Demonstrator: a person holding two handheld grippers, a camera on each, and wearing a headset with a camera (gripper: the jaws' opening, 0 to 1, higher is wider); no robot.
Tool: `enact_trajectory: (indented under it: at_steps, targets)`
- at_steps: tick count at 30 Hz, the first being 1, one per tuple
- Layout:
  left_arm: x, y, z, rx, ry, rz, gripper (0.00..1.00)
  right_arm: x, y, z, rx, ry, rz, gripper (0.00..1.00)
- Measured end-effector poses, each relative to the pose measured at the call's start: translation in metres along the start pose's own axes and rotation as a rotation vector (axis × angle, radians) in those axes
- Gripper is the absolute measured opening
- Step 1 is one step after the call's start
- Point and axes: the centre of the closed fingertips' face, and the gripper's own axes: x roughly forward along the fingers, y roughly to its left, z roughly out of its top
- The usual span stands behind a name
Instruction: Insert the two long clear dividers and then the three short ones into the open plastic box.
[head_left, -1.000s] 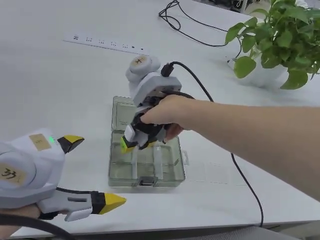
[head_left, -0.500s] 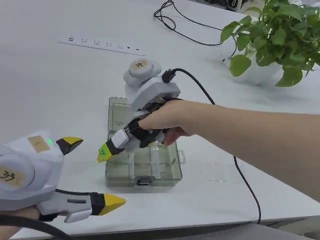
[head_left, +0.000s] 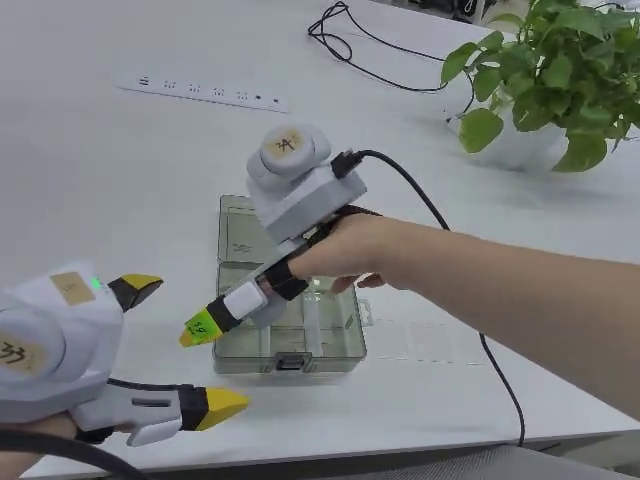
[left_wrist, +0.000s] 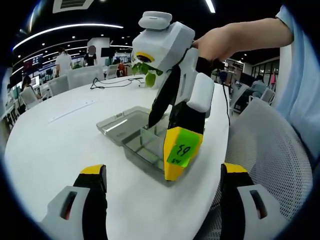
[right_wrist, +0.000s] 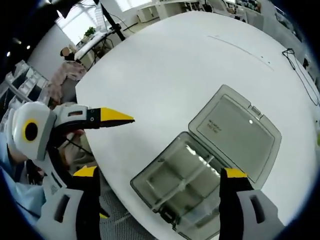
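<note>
Down in the bottom-left corner of the head view sits the left hand-held gripper (head_left: 188, 345), white body with yellow tips. It's released, with the jaws spread wide and nothing between them. It hovers just off the near-left corner of the box without touching it. Its own view agrees: both jaws stand far apart with bare bench (head_left: 120, 180) between.

Moving right, the open plastic box (head_left: 300, 352) sits on the bench near the front edge, and its lid (head_left: 238, 235) is folded out flat behind it. The long clear dividers (head_left: 312, 322) are already standing upright inside, running front to back. One is easy to see, and the other is partly behind the jaw above it.

Over the left half of the box is the right hand-held gripper (head_left: 222, 312), held by a hand (head_left: 345, 250) and angled down toward the left. Its yellow tip with the green sticker pokes out past the box's left wall. It's released too. Its own view shows both jaws wide apart, framing the box and gripping nothing.

Just right of the box there are some faint clear flat pieces (head_left: 430, 342) lying on the bench. They look like the short dividers, but I can't count them.

Further back there's a white power strip (head_left: 200, 92) on the left, a black cable (head_left: 410, 185) running from the gripper, and a potted plant (head_left: 560, 70) at far right.
</note>
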Motion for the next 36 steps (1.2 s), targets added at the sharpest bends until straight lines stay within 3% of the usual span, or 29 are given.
enact_trajectory:
  at_steps: [1, 2, 4, 5, 6, 8, 9, 11, 12, 14, 15, 16, 18, 19, 20, 24, 31, 36]
  targets:
    - [0.000, 0.000, 0.000, 0.000, -0.001, 0.001, 0.96, -0.001, -0.001, 0.006, -0.023, -0.040, 0.000, 1.00]
    - [0.000, 0.000, 0.000, -0.001, -0.001, 0.001, 0.96, -0.003, -0.003, 0.003, -0.017, -0.028, -0.010, 1.00]
    - [0.000, -0.001, 0.000, -0.003, -0.001, 0.001, 0.96, -0.005, -0.004, 0.011, -0.065, -0.084, -0.005, 1.00]
    - [0.000, -0.001, 0.000, -0.004, 0.000, 0.001, 0.96, -0.008, -0.007, 0.008, -0.089, -0.075, -0.019, 1.00]
    - [0.000, -0.001, 0.000, -0.004, 0.001, 0.001, 0.96, -0.010, -0.009, 0.013, -0.131, -0.106, -0.033, 1.00]
    - [0.000, -0.001, 0.001, -0.006, -0.001, 0.002, 0.96, -0.014, -0.012, 0.008, -0.137, -0.098, -0.047, 1.00]
    - [0.000, 0.000, 0.001, -0.008, -0.002, 0.004, 0.96, -0.017, -0.013, 0.016, -0.157, -0.161, -0.046, 1.00]
    - [0.000, 0.000, 0.002, -0.010, -0.003, 0.007, 0.96, -0.021, -0.012, 0.021, -0.163, -0.210, -0.032, 1.00]
    - [0.000, 0.001, 0.002, -0.012, -0.002, 0.007, 0.96, -0.025, -0.015, 0.018, -0.144, -0.210, -0.037, 1.00]
    - [0.000, 0.001, 0.002, -0.010, -0.001, 0.008, 0.96, -0.030, -0.014, 0.026, -0.154, -0.296, -0.019, 1.00]
    - [0.000, 0.001, 0.002, -0.010, 0.001, 0.008, 0.96, -0.032, -0.015, 0.023, -0.151, -0.294, -0.017, 1.00]
    - [0.000, 0.001, 0.002, -0.009, 0.001, 0.008, 0.96, -0.036, -0.014, 0.028, -0.178, -0.345, -0.005, 1.00]
    - [0.001, 0.001, 0.003, -0.011, 0.000, 0.010, 0.96, -0.040, -0.017, 0.024, -0.185, -0.355, -0.014, 1.00]
    - [0.001, 0.001, 0.004, -0.012, 0.000, 0.010, 0.96, -0.041, -0.017, 0.027, -0.200, -0.385, -0.009, 1.00]
    - [0.001, 0.001, 0.004, -0.012, -0.002, 0.012, 0.96, -0.044, -0.021, 0.030, -0.190, -0.434, -0.020, 1.00]
    - [0.002, 0.002, 0.007, -0.024, -0.010, 0.015, 0.96, -0.057, -0.029, 0.032, -0.150, -0.528, -0.005, 1.00]
    - [0.004, 0.002, 0.012, -0.041, -0.018, 0.022, 0.95, -0.075, -0.038, 0.021, -0.138, -0.608, 0.000, 1.00]
    - [0.005, 0.002, 0.017, -0.065, -0.030, 0.024, 0.96, -0.087, -0.050, 0.011, -0.145, -0.658, -0.025, 1.00]
